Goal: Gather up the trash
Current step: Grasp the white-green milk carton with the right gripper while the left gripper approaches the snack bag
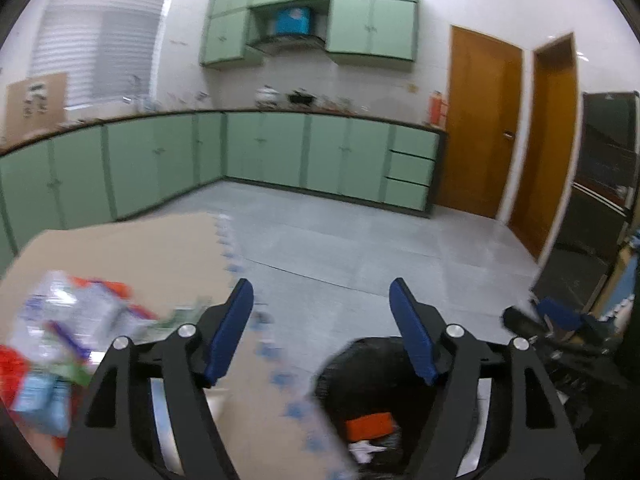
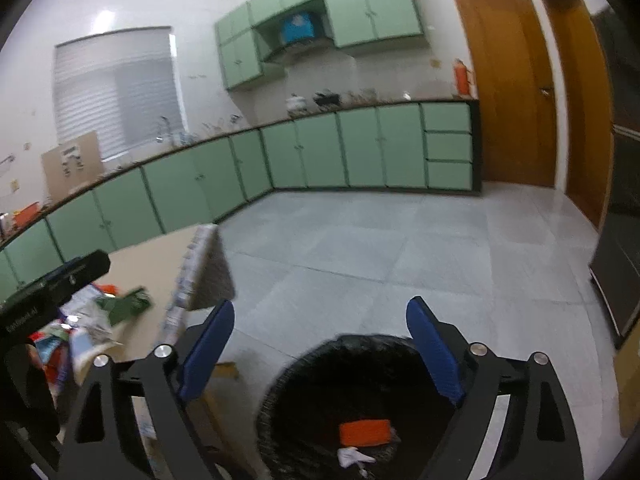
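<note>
Green cabinets (image 1: 260,156) run along two walls of a kitchen, under a dark countertop, with a grey tiled floor (image 1: 380,240) and two wooden doors (image 1: 484,120) at the right. Nearer the cameras stands a tan table (image 1: 140,248) edged with a blue-and-white pattern. On it lies a loose heap of trash (image 1: 68,320): crumpled wrappers and packets in white, red, orange, purple, light blue and green, blurred in the left wrist view. In the right wrist view a green wrapper (image 2: 128,304) lies at the heap's edge, nearest the table's bare middle.

Just beside the table, on the floor, sits a bin lined with a black bag (image 2: 320,384). Inside it lie an orange packet (image 2: 365,432) and a small white scrap (image 2: 354,456).

Above the bin's near rim, the left gripper (image 1: 322,332) has its blue pads spread wide with nothing between them. The right gripper (image 2: 320,348) is likewise parted and empty over the bin's mouth.
</note>
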`<state>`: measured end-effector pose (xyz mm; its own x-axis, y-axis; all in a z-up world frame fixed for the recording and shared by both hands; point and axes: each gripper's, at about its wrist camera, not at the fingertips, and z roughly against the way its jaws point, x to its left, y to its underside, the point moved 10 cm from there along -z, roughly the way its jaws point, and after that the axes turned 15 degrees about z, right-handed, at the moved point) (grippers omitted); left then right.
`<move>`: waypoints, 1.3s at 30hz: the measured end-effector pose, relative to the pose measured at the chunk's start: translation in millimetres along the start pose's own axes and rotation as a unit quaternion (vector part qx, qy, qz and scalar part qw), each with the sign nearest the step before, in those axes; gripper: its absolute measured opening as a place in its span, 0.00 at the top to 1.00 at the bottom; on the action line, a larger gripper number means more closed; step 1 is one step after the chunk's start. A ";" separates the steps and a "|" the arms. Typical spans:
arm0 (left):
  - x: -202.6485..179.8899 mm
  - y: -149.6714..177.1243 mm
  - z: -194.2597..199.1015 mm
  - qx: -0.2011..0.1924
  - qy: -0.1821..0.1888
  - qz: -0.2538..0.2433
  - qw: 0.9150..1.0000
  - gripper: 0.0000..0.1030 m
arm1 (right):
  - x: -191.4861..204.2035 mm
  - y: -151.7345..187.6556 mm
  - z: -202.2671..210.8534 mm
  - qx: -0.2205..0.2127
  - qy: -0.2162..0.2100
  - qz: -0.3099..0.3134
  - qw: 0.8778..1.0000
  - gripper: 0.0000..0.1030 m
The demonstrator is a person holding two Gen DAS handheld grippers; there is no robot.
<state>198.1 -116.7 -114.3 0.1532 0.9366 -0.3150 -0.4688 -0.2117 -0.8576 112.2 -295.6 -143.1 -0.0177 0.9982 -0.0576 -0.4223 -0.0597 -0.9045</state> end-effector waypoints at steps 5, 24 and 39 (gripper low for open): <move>68.2 -18.8 41.3 -0.033 -0.074 0.007 0.997 0.32 | 69.7 -27.0 2.1 -0.032 -0.052 0.028 0.998 0.15; 210.2 -40.9 104.6 -0.057 -0.188 0.058 0.979 0.32 | 267.3 -34.5 -63.3 0.000 -0.152 0.141 0.978 0.15; 222.2 -34.1 89.4 -0.049 -0.177 0.068 0.981 0.32 | 275.1 -15.5 -109.0 0.068 -0.131 0.166 0.975 0.21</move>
<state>170.4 123.6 -118.7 -0.2238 0.9328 -0.2825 -0.3762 -0.3500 -0.8579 212.7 -21.0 -190.9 -0.3969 0.8932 -0.2115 -0.4693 -0.3955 -0.7895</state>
